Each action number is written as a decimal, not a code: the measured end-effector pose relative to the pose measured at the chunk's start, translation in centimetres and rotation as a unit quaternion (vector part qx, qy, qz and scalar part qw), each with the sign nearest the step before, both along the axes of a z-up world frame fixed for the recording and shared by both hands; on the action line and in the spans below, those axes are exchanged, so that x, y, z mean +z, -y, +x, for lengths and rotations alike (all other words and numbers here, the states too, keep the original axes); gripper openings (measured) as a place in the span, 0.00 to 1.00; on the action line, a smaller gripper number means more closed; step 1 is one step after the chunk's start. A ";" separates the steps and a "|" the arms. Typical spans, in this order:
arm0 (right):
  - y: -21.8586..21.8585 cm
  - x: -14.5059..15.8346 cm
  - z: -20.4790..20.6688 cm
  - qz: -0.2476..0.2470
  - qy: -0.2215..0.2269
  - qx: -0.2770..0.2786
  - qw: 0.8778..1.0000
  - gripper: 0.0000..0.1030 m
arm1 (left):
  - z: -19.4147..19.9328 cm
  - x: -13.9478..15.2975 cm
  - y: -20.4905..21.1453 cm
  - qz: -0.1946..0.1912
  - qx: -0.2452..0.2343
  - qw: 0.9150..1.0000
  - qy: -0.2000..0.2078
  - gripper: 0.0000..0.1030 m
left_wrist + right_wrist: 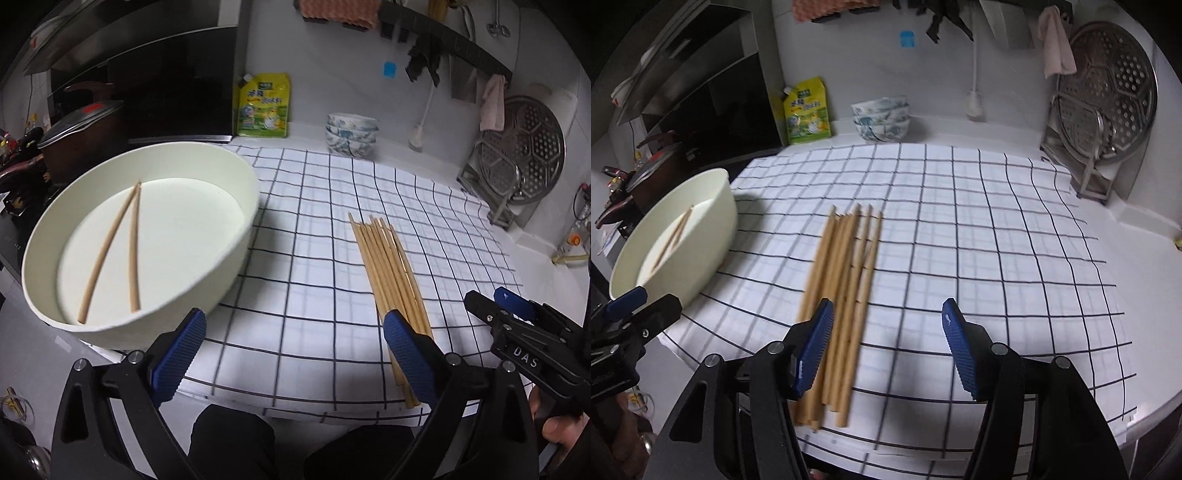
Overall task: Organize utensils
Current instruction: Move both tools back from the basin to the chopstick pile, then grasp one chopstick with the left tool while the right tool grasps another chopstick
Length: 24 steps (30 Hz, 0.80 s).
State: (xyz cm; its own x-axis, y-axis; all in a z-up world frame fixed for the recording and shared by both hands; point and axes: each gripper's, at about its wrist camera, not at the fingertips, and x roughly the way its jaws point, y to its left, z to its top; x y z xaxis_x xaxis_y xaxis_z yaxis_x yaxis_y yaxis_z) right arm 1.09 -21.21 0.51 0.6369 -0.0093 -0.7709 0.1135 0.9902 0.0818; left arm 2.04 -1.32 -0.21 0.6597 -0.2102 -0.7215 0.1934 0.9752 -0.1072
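Where rim curves, basin (229, 192); two chopsticks (122, 251).

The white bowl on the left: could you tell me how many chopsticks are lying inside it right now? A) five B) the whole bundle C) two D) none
C: the left wrist view shows two chopsticks lying in the white bowl, while the rest of the bundle lies on the checked cloth.

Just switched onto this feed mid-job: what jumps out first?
A bundle of wooden chopsticks lies on the checked cloth, right ahead of the open right gripper. To its left sits a big cream tub with two chopsticks already inside; the left gripper hangs open beside it.
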 end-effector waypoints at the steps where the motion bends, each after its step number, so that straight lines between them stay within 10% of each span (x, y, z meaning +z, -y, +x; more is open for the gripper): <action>1: 0.3 -0.5 0.1 0.000 -0.006 -0.001 1.000 0.57 | 0.1 -0.3 0.4 0.003 -0.002 1.000 -0.002 0.92; 24: -0.4 -5.5 4.4 -0.042 -0.067 0.026 0.997 0.57 | 1.4 -3.0 2.1 0.012 0.022 0.999 -0.030 0.92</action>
State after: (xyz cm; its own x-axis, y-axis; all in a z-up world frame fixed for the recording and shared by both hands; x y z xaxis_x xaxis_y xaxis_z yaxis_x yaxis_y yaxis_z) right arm 5.48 -20.77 -5.01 0.5300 -0.0457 -0.8468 0.0653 0.9978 -0.0130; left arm 3.46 -3.41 -3.23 0.6231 -0.1642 -0.7647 0.1443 0.9851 -0.0939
